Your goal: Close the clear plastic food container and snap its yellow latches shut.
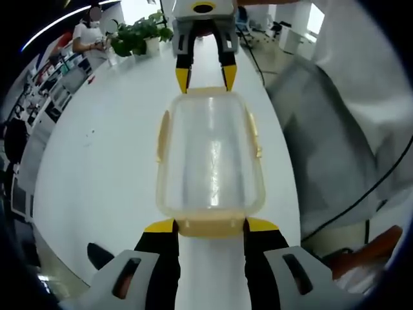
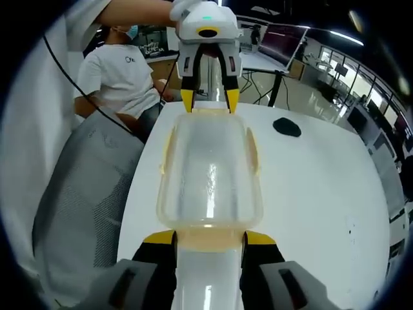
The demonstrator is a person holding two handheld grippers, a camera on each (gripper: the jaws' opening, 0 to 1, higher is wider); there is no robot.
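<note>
A clear plastic food container (image 1: pixel 210 155) (image 2: pixel 210 171) lies lengthwise on a white table with its lid resting on top. Yellow latches (image 1: pixel 254 132) (image 2: pixel 252 150) run along both long sides, and I cannot tell whether they are snapped. My left gripper (image 1: pixel 211 225) (image 2: pixel 210 100) stands open, its yellow-tipped jaws on either side of one yellow end latch (image 1: pixel 210 227). At the opposite end my right gripper (image 2: pixel 208 237) (image 1: pixel 206 77) is open as well, its jaws flanking the other end latch (image 2: pixel 210 240). The two grippers face each other across the container.
The white table (image 1: pixel 97 168) (image 2: pixel 322 194) is long and narrow. A small black object (image 2: pixel 287 127) (image 1: pixel 100 255) lies on it. A grey mesh chair (image 2: pixel 90 187) (image 1: pixel 322 129) stands beside the table, a seated person (image 2: pixel 119 71) behind it. Potted plants (image 1: pixel 139 32) stand at the table's end.
</note>
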